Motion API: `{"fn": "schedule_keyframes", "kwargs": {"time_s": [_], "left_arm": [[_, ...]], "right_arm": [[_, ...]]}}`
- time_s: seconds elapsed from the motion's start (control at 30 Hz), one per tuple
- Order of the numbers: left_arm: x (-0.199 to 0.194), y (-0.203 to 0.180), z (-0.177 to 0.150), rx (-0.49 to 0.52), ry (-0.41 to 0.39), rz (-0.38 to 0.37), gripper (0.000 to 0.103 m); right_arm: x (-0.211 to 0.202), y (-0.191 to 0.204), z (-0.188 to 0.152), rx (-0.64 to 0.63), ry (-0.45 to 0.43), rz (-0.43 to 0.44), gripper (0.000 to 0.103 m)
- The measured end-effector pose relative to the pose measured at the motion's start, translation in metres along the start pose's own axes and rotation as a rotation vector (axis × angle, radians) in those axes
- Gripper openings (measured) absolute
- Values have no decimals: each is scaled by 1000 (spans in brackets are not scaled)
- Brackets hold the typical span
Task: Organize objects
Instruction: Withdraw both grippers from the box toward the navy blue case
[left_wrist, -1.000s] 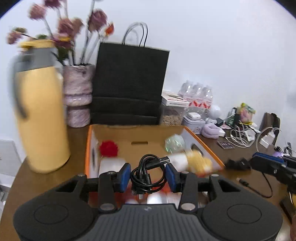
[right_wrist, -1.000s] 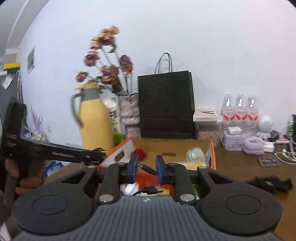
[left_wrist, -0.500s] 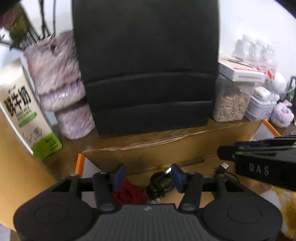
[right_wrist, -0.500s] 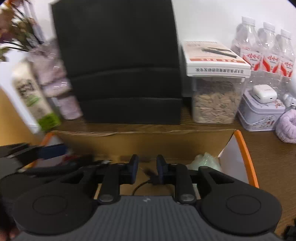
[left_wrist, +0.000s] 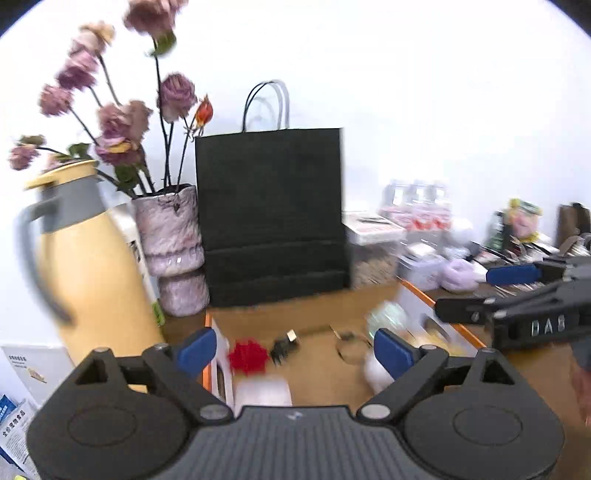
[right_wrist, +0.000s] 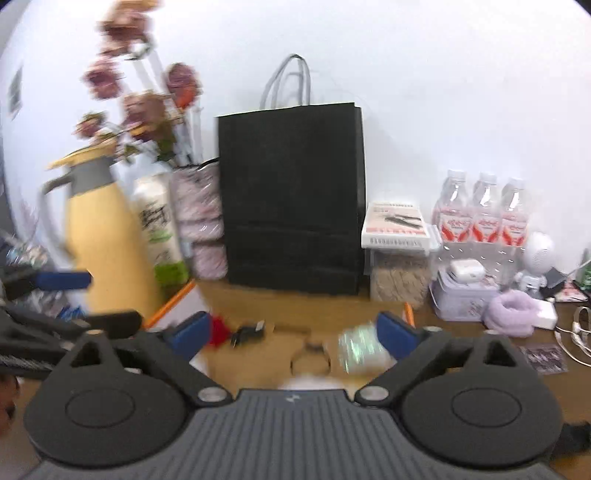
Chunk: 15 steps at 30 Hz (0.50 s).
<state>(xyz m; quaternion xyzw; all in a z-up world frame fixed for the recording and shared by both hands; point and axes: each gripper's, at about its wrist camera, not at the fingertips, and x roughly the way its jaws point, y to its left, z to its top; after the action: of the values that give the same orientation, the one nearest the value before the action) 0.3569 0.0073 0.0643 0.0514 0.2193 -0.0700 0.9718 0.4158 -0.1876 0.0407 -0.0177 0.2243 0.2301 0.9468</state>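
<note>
An open cardboard box (left_wrist: 417, 291) with orange edges lies ahead of both grippers. On its floor, near the back wall, rests a coiled black cable (left_wrist: 282, 345) beside a red pom-pom (left_wrist: 247, 356); nothing holds the cable. My left gripper (left_wrist: 295, 350) hovers over the box's near end, its jaws opening, with nothing between them. The right gripper (right_wrist: 293, 334) is likewise opening and empty, the cable (right_wrist: 249, 332) lying ahead of its left finger. Each gripper shows in the other's view: the right gripper (left_wrist: 465, 293) and the left gripper (right_wrist: 110, 299). The frames are blurred.
The box also holds a shiny greenish ball (right_wrist: 360, 350), a thin ring (right_wrist: 310, 356) and white items. Behind it stand a black paper bag (left_wrist: 273, 221), a flower vase (left_wrist: 170, 251) and a yellow thermos (left_wrist: 88, 266). Water bottles (right_wrist: 480, 218), a tin (right_wrist: 461, 295) and clutter fill the right side.
Both grippers held the black cable and carried it deep into the box. Both have since opened wide and pulled back; the cable stays on the box floor.
</note>
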Motion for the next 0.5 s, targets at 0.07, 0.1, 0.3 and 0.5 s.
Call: {"fn": "schedule_keyframes", "kwargs": {"time_s": [0.07,0.1,0.3,0.5], "left_arm": [[-37,-9,-26,-1,11,-22,92],[-59,-13,-42,-5,8,-51,93],[-152,-26,-114,-27,50,-31,96],[-187,-14,-154,-68,141,-26,99]], "right_arm": [[-39,2,-26,-6,6,-11,99],[-59,4,-41,-8,12,-12,99],[-162,24,-133,-21,48,-13,103],[-244,27,-181,2,74,-13,103]]}}
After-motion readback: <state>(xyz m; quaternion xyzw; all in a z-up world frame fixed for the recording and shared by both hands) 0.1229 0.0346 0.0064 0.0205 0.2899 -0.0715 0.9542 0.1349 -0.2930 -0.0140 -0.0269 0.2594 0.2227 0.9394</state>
